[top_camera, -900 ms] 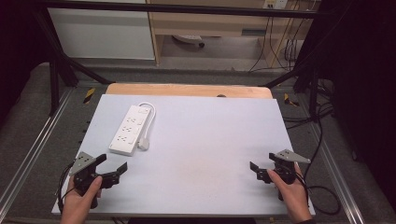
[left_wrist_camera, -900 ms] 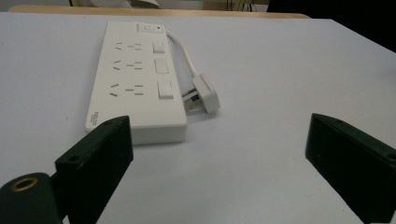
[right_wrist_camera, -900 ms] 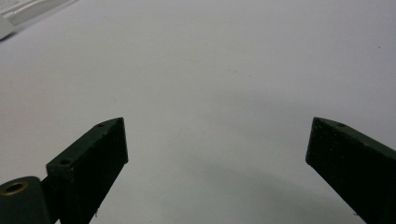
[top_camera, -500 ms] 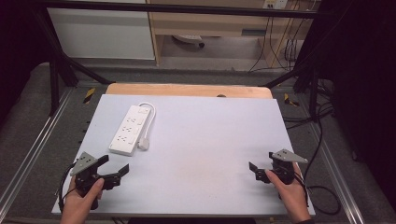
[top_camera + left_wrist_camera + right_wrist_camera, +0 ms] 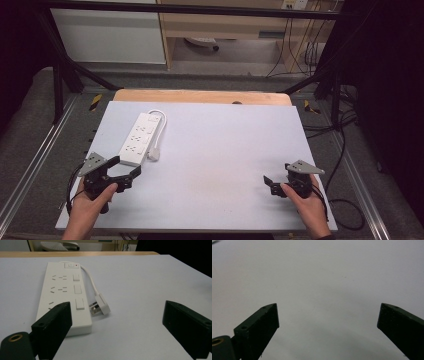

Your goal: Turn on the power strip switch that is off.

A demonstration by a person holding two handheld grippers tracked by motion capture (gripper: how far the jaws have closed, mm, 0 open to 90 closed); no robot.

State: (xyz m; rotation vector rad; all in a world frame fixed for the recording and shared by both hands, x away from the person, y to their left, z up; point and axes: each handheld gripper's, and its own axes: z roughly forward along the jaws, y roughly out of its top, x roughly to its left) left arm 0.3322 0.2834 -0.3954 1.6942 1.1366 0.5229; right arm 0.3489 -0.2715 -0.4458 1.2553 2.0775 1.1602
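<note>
- The left gripper (image 5: 125, 169) sits near the table's near-left corner, held by the person's left hand (image 5: 90, 202); its jaws are spread wide with nothing between them.
- Just beyond those jaws lies a white power strip (image 5: 65, 293), flat on the table (image 5: 225, 150) and running lengthwise toward the far edge; in the left gripper view its near end is close to the left jaw, not touching it.
- The strip's white cord (image 5: 90, 281) loops from its far end back along its right side to a white plug (image 5: 101, 305), which rests on the table beside the strip's near end.
- Three rows of sockets with rocker switches and a main switch with a small red mark are visible; no writing can be read.
- The right gripper (image 5: 272, 184), in the right hand (image 5: 306, 202), is near the near-right corner, well apart from the strip; its jaws are also wide apart over bare table.
</note>
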